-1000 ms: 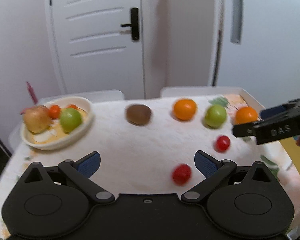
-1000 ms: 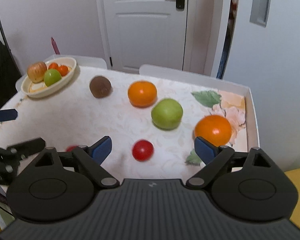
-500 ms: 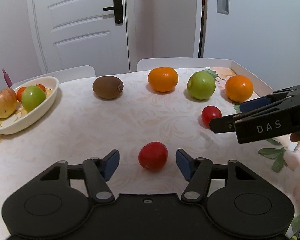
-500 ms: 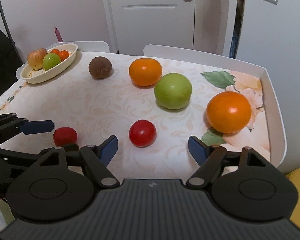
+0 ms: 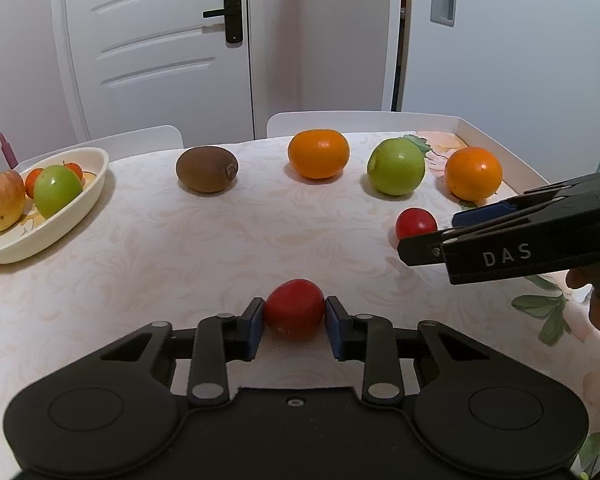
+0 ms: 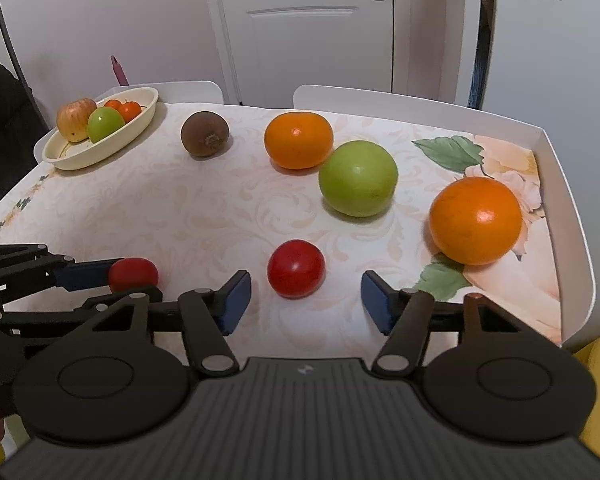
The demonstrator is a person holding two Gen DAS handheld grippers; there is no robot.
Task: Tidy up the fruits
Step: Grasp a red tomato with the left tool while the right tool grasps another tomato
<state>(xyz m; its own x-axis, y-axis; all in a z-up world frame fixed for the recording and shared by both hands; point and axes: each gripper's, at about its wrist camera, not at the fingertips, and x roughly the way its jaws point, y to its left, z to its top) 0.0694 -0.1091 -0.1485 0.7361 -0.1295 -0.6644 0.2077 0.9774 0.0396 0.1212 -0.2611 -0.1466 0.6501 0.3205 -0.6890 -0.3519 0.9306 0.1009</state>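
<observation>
While the bowl (image 5: 88,200) beyond the fingers holds a few fruits, the left gripper (image 5: 294,320) clenches one tomato (image 5: 294,309), the right gripper (image 6: 304,300) closes around another tomato (image 6: 296,268), untouched, and four fruits wait ahead.

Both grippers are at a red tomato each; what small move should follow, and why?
Probably let the right gripper finish closing: its pads are apart from its tomato, which sits between them. The left gripper already clamps its tomato, so both could then go to the bowl.

Left tool (image 5: 294,319) clamped shut (pads pressing), right tool (image 6: 305,301) closing, pads touching nothing
</observation>
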